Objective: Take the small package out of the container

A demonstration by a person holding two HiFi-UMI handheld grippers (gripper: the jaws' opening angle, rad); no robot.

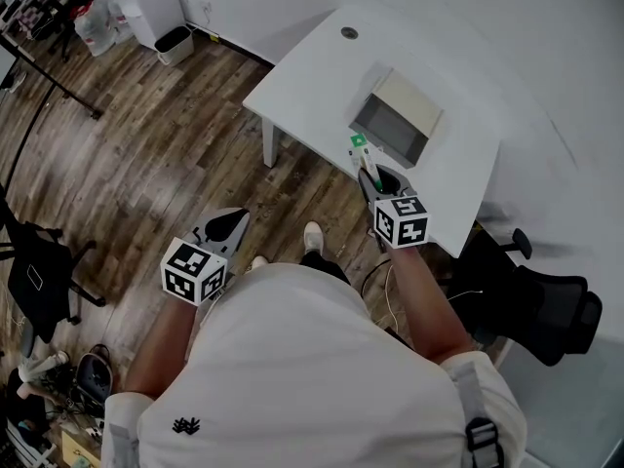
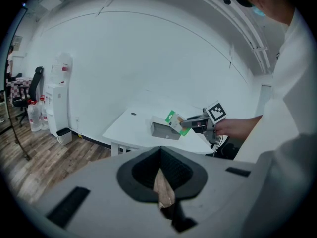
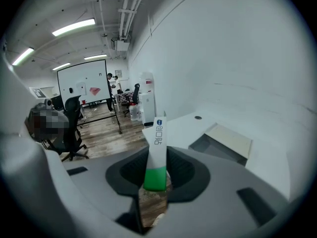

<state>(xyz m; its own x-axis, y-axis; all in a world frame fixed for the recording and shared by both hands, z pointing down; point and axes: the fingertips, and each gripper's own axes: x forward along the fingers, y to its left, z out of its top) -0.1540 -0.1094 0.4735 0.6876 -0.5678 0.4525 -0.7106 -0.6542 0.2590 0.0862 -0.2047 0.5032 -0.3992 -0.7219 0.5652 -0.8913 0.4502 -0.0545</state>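
The small package (image 1: 362,151), a flat white carton with a green end, stands up between the jaws of my right gripper (image 1: 371,176), which is shut on it. It hangs above the near edge of the white table (image 1: 312,86), just in front of the container (image 1: 395,125), a grey box with its pale lid folded back. In the right gripper view the package (image 3: 156,152) rises from the jaws, with the container (image 3: 223,142) behind it. My left gripper (image 1: 232,222) is shut and holds nothing; it hangs over the wooden floor, left of the table.
A black office chair (image 1: 541,300) stands right of the table, and another black chair (image 1: 39,271) at far left. A white bin (image 1: 175,43) and a water dispenser (image 2: 57,100) stand by the wall. The tabletop has a round cable hole (image 1: 349,33).
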